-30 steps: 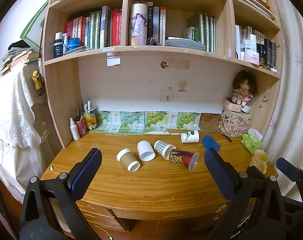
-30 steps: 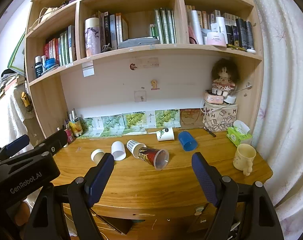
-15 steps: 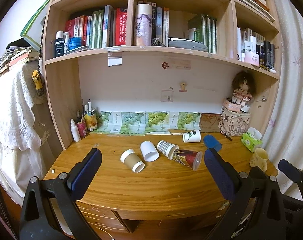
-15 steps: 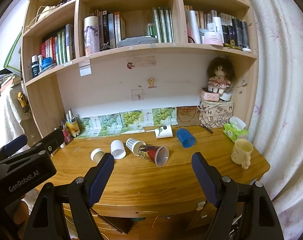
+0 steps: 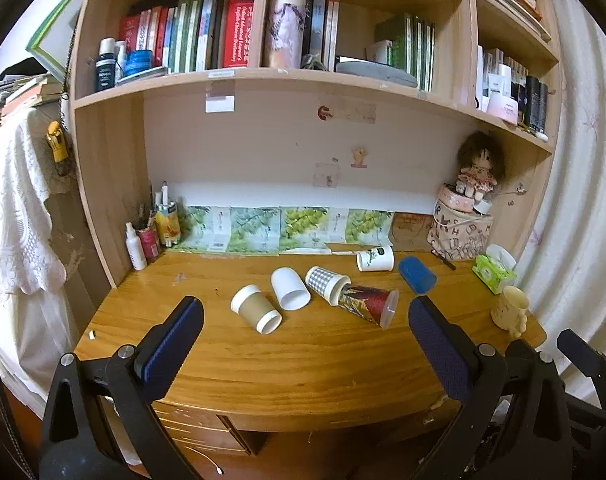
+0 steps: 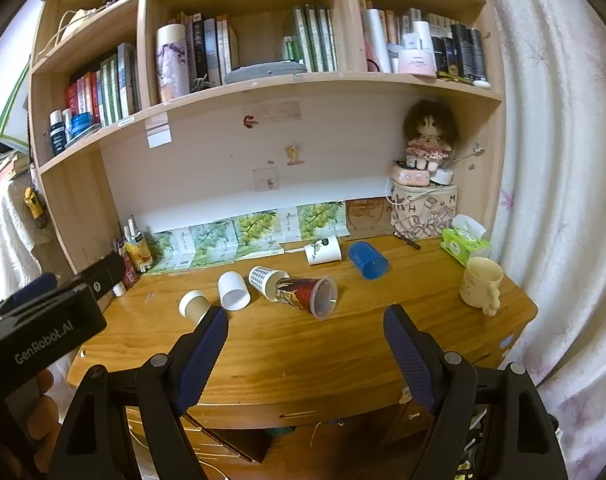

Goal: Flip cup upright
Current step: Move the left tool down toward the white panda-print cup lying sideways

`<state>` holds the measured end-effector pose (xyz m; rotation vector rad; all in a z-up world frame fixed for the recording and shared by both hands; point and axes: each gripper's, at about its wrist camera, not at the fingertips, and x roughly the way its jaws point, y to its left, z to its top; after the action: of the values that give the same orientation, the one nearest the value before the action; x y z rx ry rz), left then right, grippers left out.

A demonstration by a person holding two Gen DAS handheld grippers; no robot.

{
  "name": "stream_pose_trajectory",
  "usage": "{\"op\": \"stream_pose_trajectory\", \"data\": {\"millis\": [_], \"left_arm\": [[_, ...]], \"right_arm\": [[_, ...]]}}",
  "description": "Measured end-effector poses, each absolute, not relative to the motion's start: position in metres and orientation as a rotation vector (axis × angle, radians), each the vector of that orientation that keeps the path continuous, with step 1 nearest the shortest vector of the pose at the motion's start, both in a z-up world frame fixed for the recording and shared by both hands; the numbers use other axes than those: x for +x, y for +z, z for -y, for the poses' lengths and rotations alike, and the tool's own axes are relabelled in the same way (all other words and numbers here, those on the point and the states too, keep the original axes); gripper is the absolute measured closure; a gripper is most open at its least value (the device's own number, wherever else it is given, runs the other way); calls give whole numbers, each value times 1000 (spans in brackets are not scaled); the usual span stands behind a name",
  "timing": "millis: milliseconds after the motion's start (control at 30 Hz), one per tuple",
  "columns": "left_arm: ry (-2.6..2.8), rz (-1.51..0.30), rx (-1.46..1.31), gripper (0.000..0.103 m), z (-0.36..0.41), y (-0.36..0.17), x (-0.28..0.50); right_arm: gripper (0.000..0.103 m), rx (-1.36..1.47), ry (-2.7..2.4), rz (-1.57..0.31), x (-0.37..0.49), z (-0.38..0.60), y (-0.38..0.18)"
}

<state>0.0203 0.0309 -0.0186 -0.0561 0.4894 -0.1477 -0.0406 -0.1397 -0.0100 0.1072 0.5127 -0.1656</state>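
Wooden shelving full of books rises behind the orange-brown wooden bench [image 5: 303, 364], and I hold both grippers back from its near edge. My left gripper [image 5: 303, 320] is spread wide with nothing between its blue-padded fingers [image 5: 171, 340]; my right gripper [image 6: 305, 334] is likewise released and grasps nothing. Past the fingers, a row of cups lies tipped on its side across the middle of the bench: a brown paper cup with a white rim [image 5: 256, 309] at the left, then a plain white paper cup [image 5: 289, 289] just beside it, then a grey-and-white checked paper cup [image 5: 326, 283] whose mouth takes in the narrow end of a red patterned cup with a clear rim [image 5: 367, 302]. Farther back lie a white cup printed with a leaf sprig [image 5: 375, 258] and a blue plastic cup [image 5: 417, 274], also on their sides. Near the right edge a cream ceramic mug [image 6: 481, 285] stands upright, with a green tissue pack [image 6: 464, 243] behind it. At the back right a curly-haired doll [image 6: 427, 136] sits on a lettered box
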Motion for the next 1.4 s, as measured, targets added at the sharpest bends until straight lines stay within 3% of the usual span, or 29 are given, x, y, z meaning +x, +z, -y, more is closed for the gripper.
{"op": "stream_pose_trajectory", "data": {"millis": [600,1400], "left_arm": [[-136,-578,-56,1,-16,-30,72],[-145,-677,111,1,74,-30,243]], "right_arm": [[22,231,-151,-584,3,178,-28],[22,370,-12,-748,199,261,-58]]}}
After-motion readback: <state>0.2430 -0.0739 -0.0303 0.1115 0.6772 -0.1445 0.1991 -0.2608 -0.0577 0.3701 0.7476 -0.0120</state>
